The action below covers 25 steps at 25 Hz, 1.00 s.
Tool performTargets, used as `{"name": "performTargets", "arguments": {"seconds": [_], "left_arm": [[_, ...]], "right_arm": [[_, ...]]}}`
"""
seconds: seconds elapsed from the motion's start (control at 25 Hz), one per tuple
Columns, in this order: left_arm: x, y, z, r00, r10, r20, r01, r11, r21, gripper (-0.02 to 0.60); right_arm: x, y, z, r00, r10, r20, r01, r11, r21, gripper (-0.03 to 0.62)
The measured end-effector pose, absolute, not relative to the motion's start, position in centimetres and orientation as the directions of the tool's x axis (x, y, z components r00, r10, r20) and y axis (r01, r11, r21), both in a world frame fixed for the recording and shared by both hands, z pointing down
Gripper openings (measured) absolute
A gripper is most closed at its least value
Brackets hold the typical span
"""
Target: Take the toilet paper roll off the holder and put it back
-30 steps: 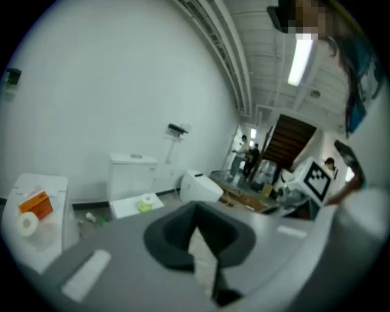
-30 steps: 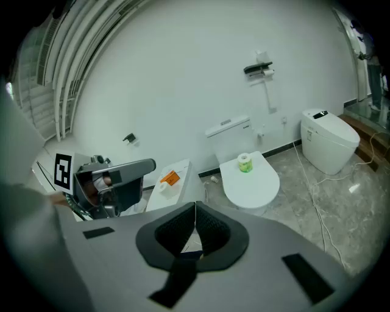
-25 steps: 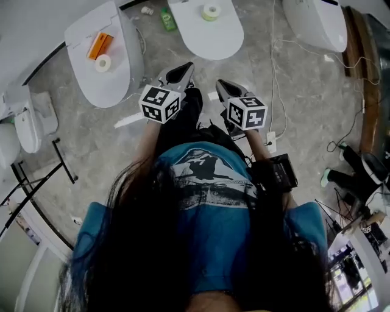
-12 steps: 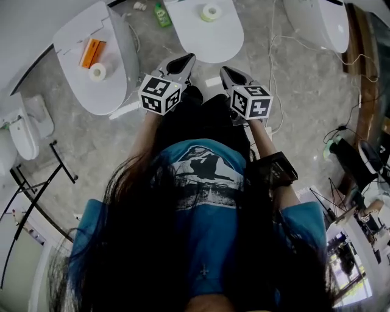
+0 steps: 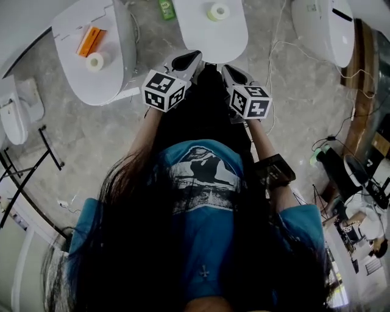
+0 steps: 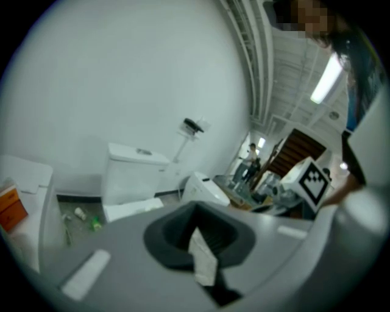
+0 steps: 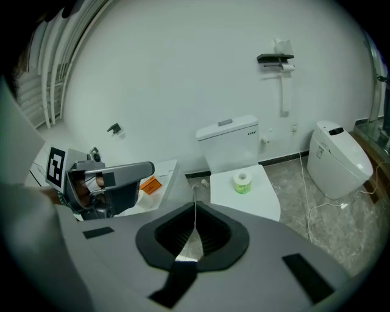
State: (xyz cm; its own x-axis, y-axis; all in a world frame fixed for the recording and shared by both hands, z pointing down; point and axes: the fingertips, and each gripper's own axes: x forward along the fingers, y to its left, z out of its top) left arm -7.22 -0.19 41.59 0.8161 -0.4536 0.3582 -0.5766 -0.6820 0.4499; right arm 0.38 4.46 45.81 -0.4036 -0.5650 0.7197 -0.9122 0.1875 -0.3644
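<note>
Left claw (image 6: 202, 247) jaws together, empty. Right claw (image 7: 195, 234) same, nothing pinched. Toilet paper roll (image 7: 242, 181) on toilet lid (image 7: 265, 204), just ahead-below right claw. Wall holder (image 7: 275, 59) high beyond; own roll unclear. Approach step, likely. Next: close in, spread jaws.

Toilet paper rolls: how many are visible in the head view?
2. One toilet paper roll sits on the middle toilet lid; the other sits on the left toilet lid, beside an orange box. Others may be hidden behind the person.
</note>
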Motion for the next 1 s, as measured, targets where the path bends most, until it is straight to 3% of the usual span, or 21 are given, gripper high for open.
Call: {"name": "performTargets", "arguments": {"seconds": [0.32, 0.56, 0.6, 0.64, 0.68, 0.84, 1.0], "left_arm": [[-5.7, -2.4, 44.5, 0.781, -0.486, 0.393, -0.624, -0.643, 0.445, -0.002], [-3.7, -6.5, 47.3, 0.739, -0.531, 0.414, -0.673, -0.598, 0.435, 0.0], [-3.4, -7.3, 47.8, 0.731, -0.54, 0.417, -0.682, -0.586, 0.437, 0.0], [-3.1, -8.1, 48.3, 0.723, -0.547, 0.421, -0.69, -0.576, 0.437, -0.001], [-2.7, -8.8, 48.8, 0.717, -0.554, 0.424, -0.698, -0.568, 0.437, -0.002], [-1.4, -11.3, 51.3, 0.694, -0.57, 0.439, -0.719, -0.541, 0.435, -0.002], [-0.4, -13.4, 54.8, 0.672, -0.572, 0.469, -0.74, -0.515, 0.433, -0.002]], "right_arm": [[3.5, -2.0, 50.0, -0.422, -0.549, 0.721, -0.906, 0.277, -0.319, 0.017], [4.9, -7.4, 55.0, -0.433, -0.504, 0.747, -0.87, 0.449, -0.202, 0.02], [4.9, -8.1, 56.4, -0.447, -0.47, 0.761, -0.854, 0.477, -0.207, 0.04], [4.8, -8.6, 57.9, -0.462, -0.432, 0.774, -0.836, 0.503, -0.218, 0.131], [4.8, -9.2, 59.2, -0.473, -0.399, 0.786, -0.819, 0.528, -0.225, 0.178], [5.5, -12.0, 63.1, -0.481, -0.344, 0.806, -0.752, 0.634, -0.178, 0.205], [6.2, -15.4, 66.8, -0.473, -0.329, 0.817, -0.685, 0.721, -0.106, 0.303]]}}
